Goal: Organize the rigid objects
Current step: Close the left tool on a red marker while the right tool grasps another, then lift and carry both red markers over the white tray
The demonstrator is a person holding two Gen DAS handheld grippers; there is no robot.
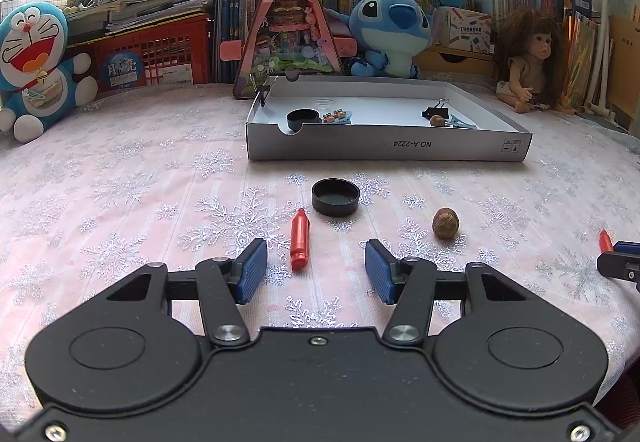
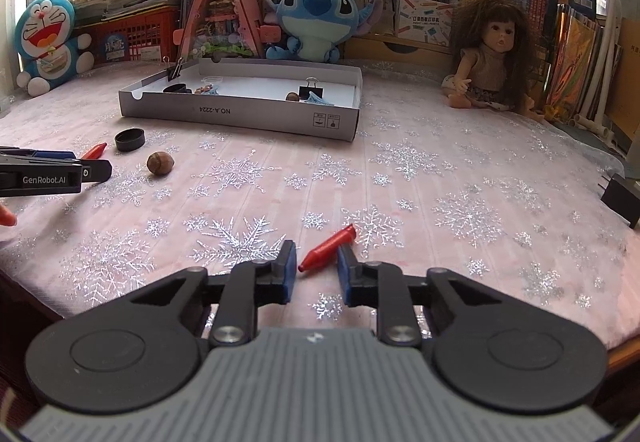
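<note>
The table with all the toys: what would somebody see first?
First, the blue plush sitting at the back, behind the white tray of small things. Then the red crayon lying on the snowflake cloth, between the right gripper fingers. A doll sits far right.

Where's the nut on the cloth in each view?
Left wrist: nut right of centre, beyond the right pad, lower right of the black cap.
Right wrist: nut far left, lower right of the same cap.
Shared landmark: box marked NO.A-2224.
</note>
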